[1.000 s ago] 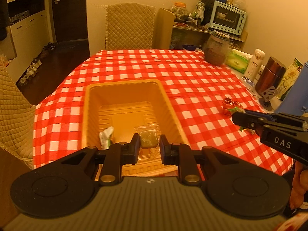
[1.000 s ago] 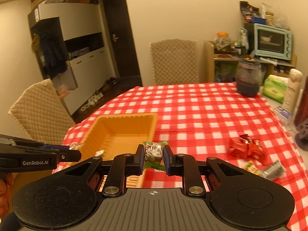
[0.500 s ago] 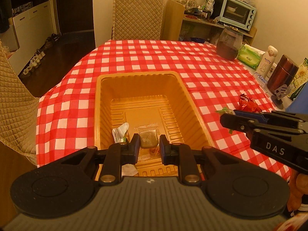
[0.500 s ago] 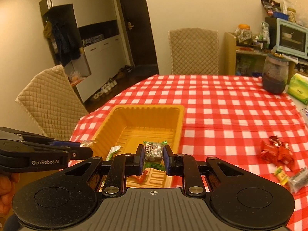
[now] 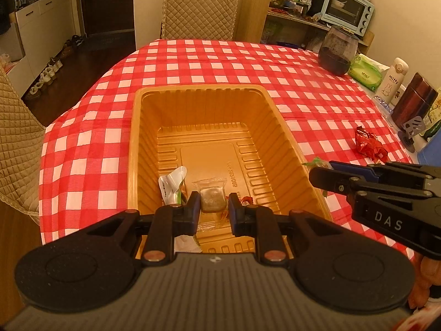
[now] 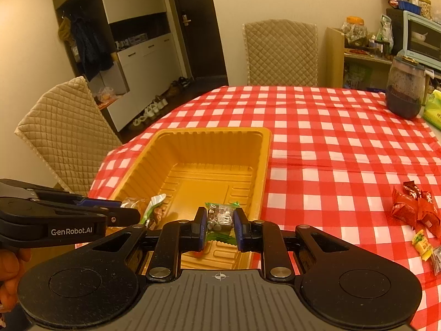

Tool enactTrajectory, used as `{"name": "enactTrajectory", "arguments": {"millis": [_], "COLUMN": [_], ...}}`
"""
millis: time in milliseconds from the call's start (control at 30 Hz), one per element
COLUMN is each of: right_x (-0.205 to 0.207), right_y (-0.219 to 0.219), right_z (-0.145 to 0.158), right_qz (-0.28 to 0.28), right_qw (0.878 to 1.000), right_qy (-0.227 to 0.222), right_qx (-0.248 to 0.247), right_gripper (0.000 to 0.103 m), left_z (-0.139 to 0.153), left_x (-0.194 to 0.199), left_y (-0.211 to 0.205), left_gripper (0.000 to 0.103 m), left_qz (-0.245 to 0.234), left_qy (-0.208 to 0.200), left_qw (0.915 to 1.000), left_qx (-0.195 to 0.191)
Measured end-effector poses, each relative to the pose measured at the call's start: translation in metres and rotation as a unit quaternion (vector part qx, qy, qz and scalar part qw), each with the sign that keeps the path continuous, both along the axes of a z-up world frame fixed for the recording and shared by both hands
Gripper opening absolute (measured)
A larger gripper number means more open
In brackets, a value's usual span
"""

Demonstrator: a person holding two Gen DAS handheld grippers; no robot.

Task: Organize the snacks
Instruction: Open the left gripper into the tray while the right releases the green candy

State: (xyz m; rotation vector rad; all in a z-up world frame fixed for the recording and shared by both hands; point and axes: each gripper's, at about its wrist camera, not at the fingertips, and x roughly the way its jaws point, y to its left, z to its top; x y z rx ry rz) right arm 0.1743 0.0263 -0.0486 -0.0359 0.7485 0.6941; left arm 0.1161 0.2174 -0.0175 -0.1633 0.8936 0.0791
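An orange plastic tray (image 5: pixel 201 93) (image 6: pixel 264 149) sits on the red checked tablecloth. My left gripper (image 5: pixel 212 207) is shut on a clear-wrapped brown snack (image 5: pixel 211 199) and holds it over the tray's near end. My right gripper (image 6: pixel 220 224) is shut on a green-edged wrapped snack (image 6: pixel 220 215) over the tray's near right part. A white and green packet (image 5: pixel 172 183) (image 6: pixel 154 207) lies in the tray. Red wrapped snacks (image 5: pixel 369 143) (image 6: pixel 413 207) and a yellow candy (image 6: pixel 421 244) lie on the cloth to the right.
A dark jar (image 5: pixel 337 52) (image 6: pixel 405 88), a green tissue pack (image 5: pixel 363 71), a white bottle (image 5: pixel 392 80) and a brown canister (image 5: pixel 413 102) stand along the right side. Quilted chairs (image 6: pixel 278 52) (image 6: pixel 63 132) stand at the far end and left.
Both grippers have moved forward and over the tray with their snacks still held. The tray looks larger and nearer in both views.
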Motion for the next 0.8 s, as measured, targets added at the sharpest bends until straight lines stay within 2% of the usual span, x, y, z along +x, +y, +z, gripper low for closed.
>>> {"name": "enactTrajectory", "arguments": {"millis": [167,200,233,267,667,800], "right_x": [0.001,0.001,0.001,0.001,-0.002,-0.001], "right_y": [0.0,0.0,0.0,0.0,0.003,0.003], "right_z": [-0.002,-0.002,-0.003,-0.003,-0.005,-0.004], "right_qz": [-0.001,-0.001,-0.001,0.0,0.006,0.019], "right_qw": [1.0,1.0,1.0,1.0,1.0,0.999], "right_qy": [0.001,0.001,0.002,0.001,0.008,0.015], "right_qx": [-0.001,-0.001,-0.001,-0.001,0.003,0.024], "right_gripper": [0.021,0.021,0.021,0.021,0.021,0.022], "left_z": [-0.002,-0.003,-0.004,-0.004,0.003,0.007], "left_x": [0.003,0.004,0.004,0.004,-0.021,-0.025], "left_y": [0.0,0.001,0.001,0.002,0.013,0.014], "left_gripper": [0.02,0.023,0.032,0.034,0.037,0.045], "left_qz": [0.0,0.002,0.005,0.007,0.038,0.043], "left_qy": [0.005,0.007,0.008,0.008,-0.01,-0.018], "left_qw": [1.0,1.0,1.0,0.9999,0.9992,0.9989], "left_qx": [0.0,-0.001,-0.002,-0.004,0.007,0.008]}}
